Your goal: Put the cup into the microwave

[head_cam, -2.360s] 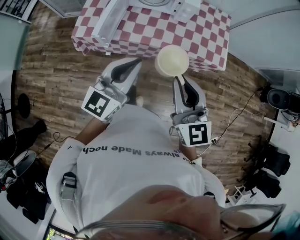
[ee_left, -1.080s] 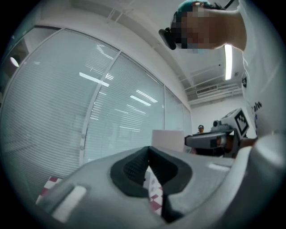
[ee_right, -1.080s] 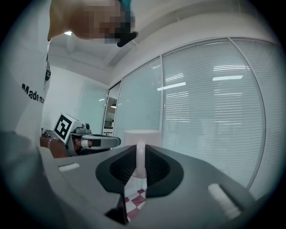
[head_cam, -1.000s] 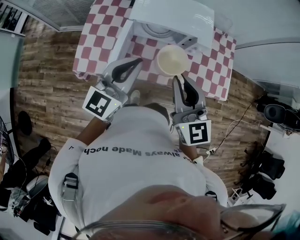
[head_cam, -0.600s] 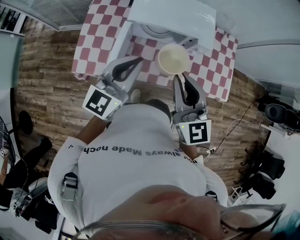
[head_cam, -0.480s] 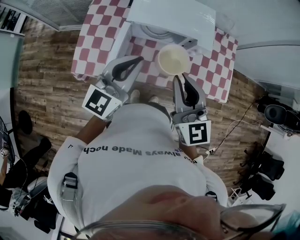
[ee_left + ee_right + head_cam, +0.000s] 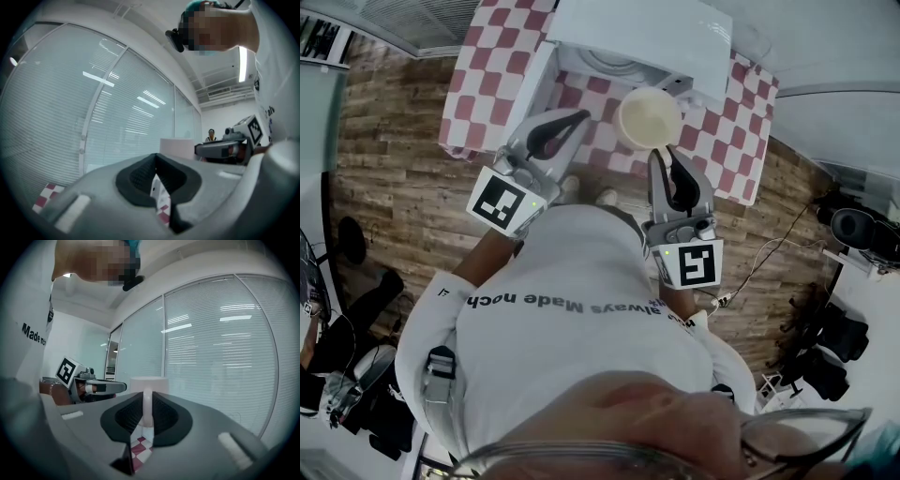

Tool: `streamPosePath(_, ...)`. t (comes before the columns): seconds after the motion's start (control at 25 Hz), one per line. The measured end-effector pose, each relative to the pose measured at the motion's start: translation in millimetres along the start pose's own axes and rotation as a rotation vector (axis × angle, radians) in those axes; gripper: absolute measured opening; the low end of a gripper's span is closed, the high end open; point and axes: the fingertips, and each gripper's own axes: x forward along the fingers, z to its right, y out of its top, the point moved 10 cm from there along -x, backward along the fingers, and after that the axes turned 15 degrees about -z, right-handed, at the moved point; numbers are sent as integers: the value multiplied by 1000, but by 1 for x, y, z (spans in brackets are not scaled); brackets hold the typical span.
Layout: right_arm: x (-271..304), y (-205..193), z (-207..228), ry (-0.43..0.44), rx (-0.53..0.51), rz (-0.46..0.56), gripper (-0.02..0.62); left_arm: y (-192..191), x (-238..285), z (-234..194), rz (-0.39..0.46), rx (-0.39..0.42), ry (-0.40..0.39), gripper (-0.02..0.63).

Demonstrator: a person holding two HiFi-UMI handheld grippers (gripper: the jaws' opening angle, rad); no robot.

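Note:
A cream cup (image 7: 649, 117) hangs over the red-and-white checked table (image 7: 492, 70), just in front of the white microwave (image 7: 647, 28). My right gripper (image 7: 662, 155) is shut on the cup's handle (image 7: 147, 406), and the cup body (image 7: 149, 383) rises beyond the jaws. The microwave's door (image 7: 532, 86) stands open to the left, and the round turntable (image 7: 614, 62) shows inside. My left gripper (image 7: 578, 116) is shut on nothing, left of the cup and over the door. In the left gripper view the jaws (image 7: 156, 164) meet, with the cup (image 7: 176, 146) beyond them.
Wood-plank floor (image 7: 394, 169) surrounds the table. Glass partitions with blinds (image 7: 220, 348) stand behind. A cable and socket (image 7: 741, 281) lie on the floor at the right, with dark equipment (image 7: 853, 225) past them. A person (image 7: 211, 136) stands far off.
The table and microwave have come closer beneath me. The cup, still held by the right gripper, has gone from the table's near edge to just before the microwave opening.

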Motion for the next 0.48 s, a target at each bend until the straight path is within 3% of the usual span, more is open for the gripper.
streamPosePath(0.48, 21, -40, 13, 11, 30, -64, 40, -34, 24, -5, -32, -32, 3, 5)
